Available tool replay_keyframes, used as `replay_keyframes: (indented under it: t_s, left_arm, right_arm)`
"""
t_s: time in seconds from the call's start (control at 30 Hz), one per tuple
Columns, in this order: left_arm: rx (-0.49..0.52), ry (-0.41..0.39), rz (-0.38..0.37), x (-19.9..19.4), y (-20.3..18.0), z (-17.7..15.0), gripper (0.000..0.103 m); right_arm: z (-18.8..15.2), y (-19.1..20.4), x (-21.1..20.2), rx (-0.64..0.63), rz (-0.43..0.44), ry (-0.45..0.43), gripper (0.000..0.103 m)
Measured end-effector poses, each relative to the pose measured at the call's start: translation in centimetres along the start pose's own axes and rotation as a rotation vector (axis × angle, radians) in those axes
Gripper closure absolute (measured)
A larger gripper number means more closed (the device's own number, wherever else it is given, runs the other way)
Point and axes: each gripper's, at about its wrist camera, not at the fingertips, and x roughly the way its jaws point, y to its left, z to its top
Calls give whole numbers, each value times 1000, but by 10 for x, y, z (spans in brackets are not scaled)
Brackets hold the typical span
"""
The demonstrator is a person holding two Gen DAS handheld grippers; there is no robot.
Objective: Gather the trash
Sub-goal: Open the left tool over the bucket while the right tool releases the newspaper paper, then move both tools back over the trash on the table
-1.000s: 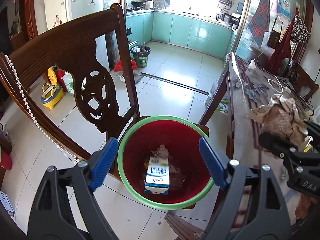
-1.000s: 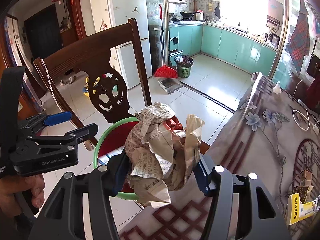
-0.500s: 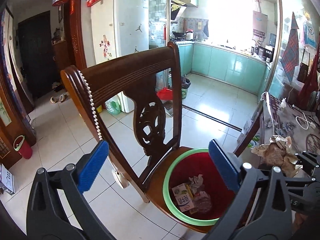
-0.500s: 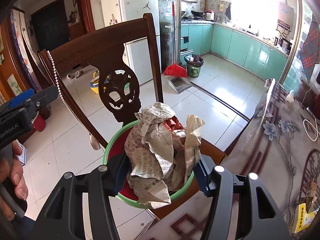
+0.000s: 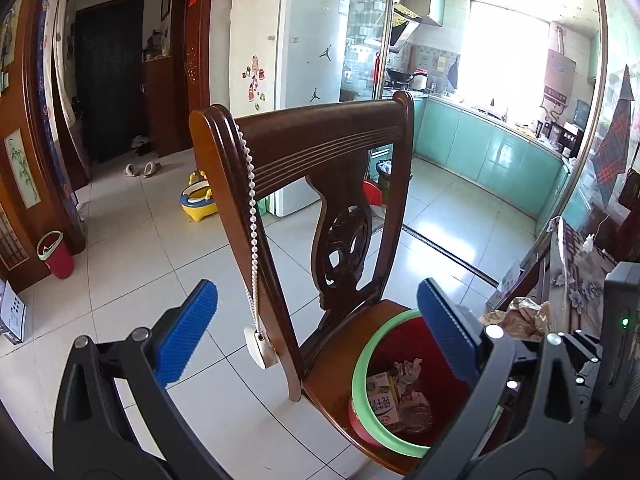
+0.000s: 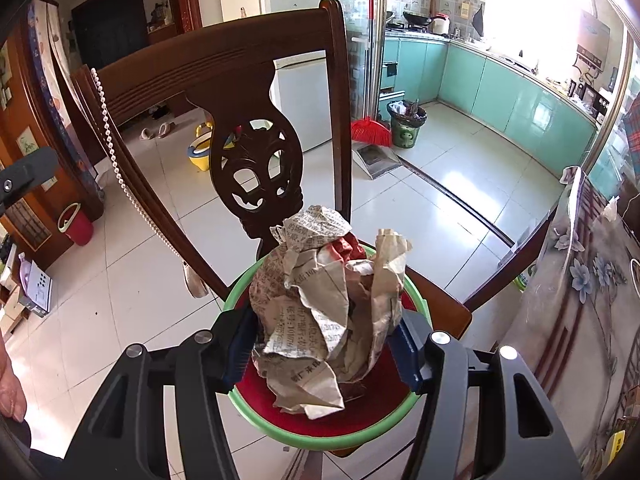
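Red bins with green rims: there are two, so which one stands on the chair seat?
The red bin under the crumpled newspaper, already holding a milk carton; the other bin stands on the floor.

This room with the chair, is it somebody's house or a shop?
Most likely a home: a dining corner opening onto a kitchen. There is a fridge with magnets, teal cabinets, and slippers by the door.

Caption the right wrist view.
Right gripper, jaws opening, holds crumpled newspaper over the red bin on a chair.
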Motion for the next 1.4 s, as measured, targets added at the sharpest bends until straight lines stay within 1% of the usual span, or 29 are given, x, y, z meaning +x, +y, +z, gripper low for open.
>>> replay_keyframes:
  t_s: [0.07,0.2,0.3,0.43,0.47,0.5,0.6,0.8,0.97,1.03,1.13,1.3,1.4]
  left_arm:
    - [-1,1,-3,1,-1,0,5]
    - [3,-3,-5,0,-2,-1,5]
    - [-5,0,-4,1,1,-1,5]
    - [-2,3,-2,1,-1,-2,5]
    - [-1,1,-3,0,-2,-1,5]
    - [2,0,-3,0,-3,-1,5]
    - [9,-2,-7,-1,-8,0,5]
    - [30,0,-19,-3,-16,-1,5]
    - [60,-8,-31,-10,-27,-1,5]
    - [77,-11,-53,-14,-35,-1,5]
    - [107,-20,-117,-22,-50,-3,5]
    - [227,-34,-157,-39,-86,-15,5]
    - [243,-26,-213,-49,-104,-23,5]
  right_arm:
    - [2,2,2,-7,4,7,36]
    - [4,6,0,-27,2,-2,31]
    - [6,7,-4,-29,3,-16,23]
    - [8,7,-8,-31,4,-23,20]
    - [8,6,-10,-30,1,-26,13]
    - [8,6,-12,-30,-4,-35,11]
    - [8,4,-16,-29,-5,-37,10]
    - [2,-6,-38,-12,-12,-56,10]
    - [-14,-22,-64,20,-24,-77,10]
    - [-24,-30,-78,35,-30,-87,10]
    - [-40,-42,-99,54,-46,-100,10]
    - [-70,-66,-135,86,-78,-115,10]
    - [-93,-84,-161,108,-101,-125,10]
